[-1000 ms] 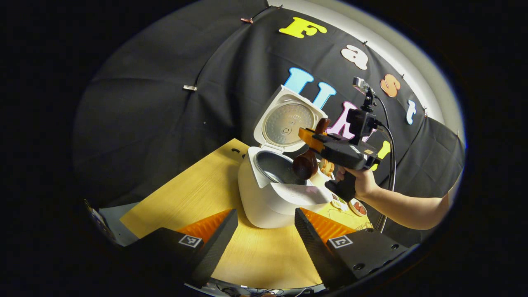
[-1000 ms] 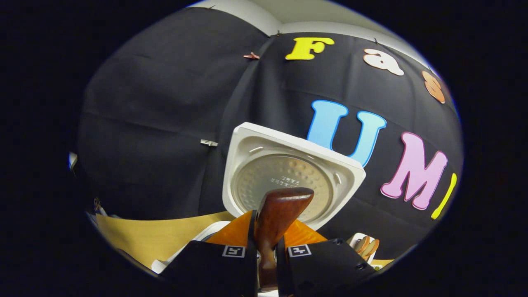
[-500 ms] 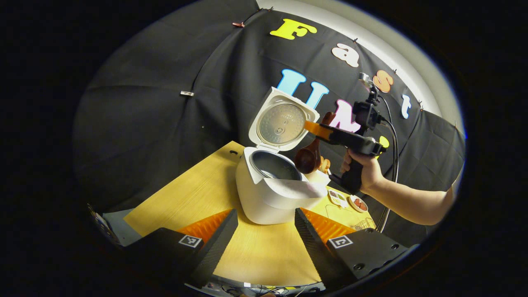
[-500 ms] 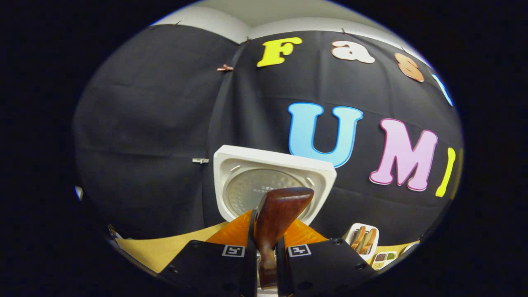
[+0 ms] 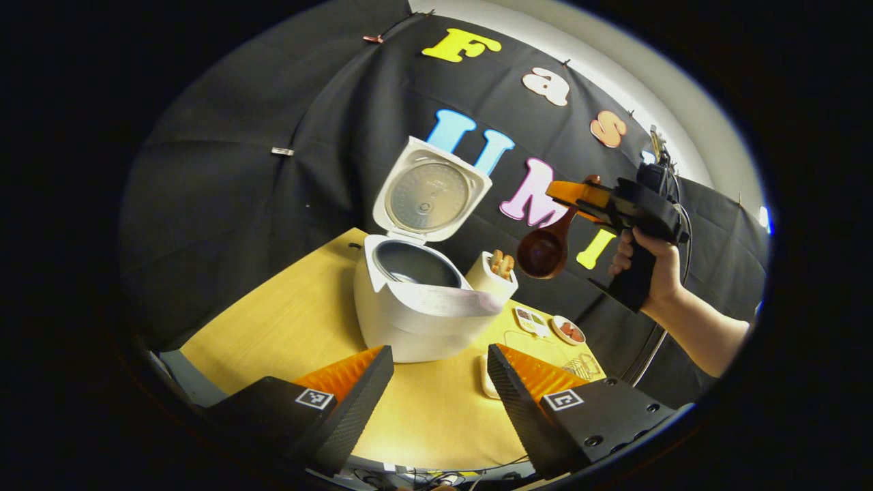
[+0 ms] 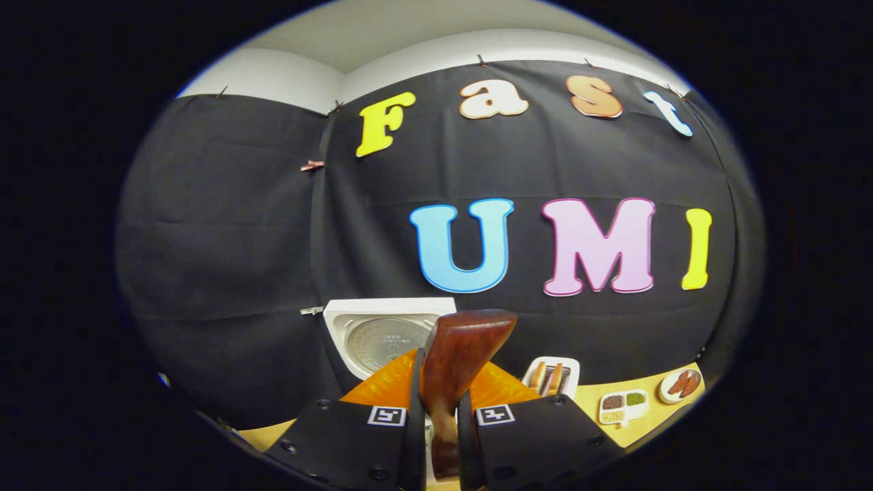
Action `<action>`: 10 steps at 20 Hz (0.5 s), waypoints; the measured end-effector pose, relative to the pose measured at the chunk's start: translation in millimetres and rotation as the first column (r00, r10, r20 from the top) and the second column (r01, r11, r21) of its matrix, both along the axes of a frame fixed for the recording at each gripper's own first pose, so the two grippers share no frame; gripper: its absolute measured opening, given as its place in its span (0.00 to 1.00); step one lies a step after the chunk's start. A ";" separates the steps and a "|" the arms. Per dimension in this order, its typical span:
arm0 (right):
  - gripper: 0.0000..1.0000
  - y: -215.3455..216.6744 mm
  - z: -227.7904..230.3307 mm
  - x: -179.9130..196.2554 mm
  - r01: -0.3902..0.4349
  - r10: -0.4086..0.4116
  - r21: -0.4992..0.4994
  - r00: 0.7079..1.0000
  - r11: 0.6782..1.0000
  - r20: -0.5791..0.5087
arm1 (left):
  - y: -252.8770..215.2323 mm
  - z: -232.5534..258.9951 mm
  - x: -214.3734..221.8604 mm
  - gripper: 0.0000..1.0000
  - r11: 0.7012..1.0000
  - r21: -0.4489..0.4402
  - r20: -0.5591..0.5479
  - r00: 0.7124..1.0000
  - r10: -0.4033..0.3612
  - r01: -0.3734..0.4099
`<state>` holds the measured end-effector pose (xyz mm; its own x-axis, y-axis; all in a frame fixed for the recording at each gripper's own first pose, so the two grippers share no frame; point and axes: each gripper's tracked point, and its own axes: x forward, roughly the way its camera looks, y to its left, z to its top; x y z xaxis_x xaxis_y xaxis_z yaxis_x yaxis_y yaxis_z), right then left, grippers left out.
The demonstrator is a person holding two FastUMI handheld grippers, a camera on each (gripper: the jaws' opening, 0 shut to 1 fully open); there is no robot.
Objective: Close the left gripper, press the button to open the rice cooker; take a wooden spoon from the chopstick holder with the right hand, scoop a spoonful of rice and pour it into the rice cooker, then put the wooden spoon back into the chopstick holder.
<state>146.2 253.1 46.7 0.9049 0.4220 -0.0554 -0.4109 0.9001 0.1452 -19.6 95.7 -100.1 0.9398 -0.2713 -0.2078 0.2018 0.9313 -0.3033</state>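
Starting at the left of the left gripper view, the yellow wooden table point(image 5: 286, 327) is running across the booth, and the left gripper point(image 5: 436, 395) is hovering low over its near edge with its jaws spread wide apart and nothing between them.

Just past that, the white rice cooker point(image 5: 416, 320) is sitting on the table with its lid point(image 5: 430, 198) flipped up and standing nearly upright, showing a round metal inner plate. The dark inner pot is sitting open below it; can't tell if there's any rice in there.

Right beside the cooker, touching or nearly so, the white chopstick holder point(image 5: 492, 278) is standing upright with a few light wooden handles poking out. A bit further right, a couple of small dishes point(image 5: 556, 327) with brownish and greenish stuff are lying on the table.

Further right and well above the table, the right gripper point(image 5: 580, 194) is being held up by a hand point(image 5: 651, 269). It's pinching the wooden spoon point(image 5: 545, 249) by the handle, jaws pressed on either side. The spoon is dark reddish-brown and glossy, with a deep round bowl hanging down below the fingers, up in the air to the right of the chopstick holder. In the right gripper view, the handle end point(image 6: 460, 354) is sticking up between the two fingers, looking wide and flat-topped.
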 end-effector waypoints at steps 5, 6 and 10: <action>0.23 -102.9 -3.2 -11.9 0.153 -0.152 0.017 0.987 0.988 -0.042 | -32.0 -2.2 1.9 0.96 0.994 0.066 0.001 0.996 -0.088 0.088; 0.22 -123.8 -5.5 -13.7 0.185 -0.184 0.018 0.982 0.983 -0.051 | -37.8 -1.3 3.5 0.96 0.992 0.078 0.005 0.995 -0.098 0.098; 0.23 -204.0 -8.5 -16.9 0.302 -0.299 0.031 0.951 0.953 -0.073 | -67.7 -1.4 10.9 0.96 0.986 0.103 0.006 0.992 -0.129 0.127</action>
<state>129.3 49.0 38.2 0.9851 0.1342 -0.1078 -0.1104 0.9731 0.2023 -8.6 28.0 -101.5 0.9015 -0.3673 -0.2290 0.3244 0.9236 -0.2041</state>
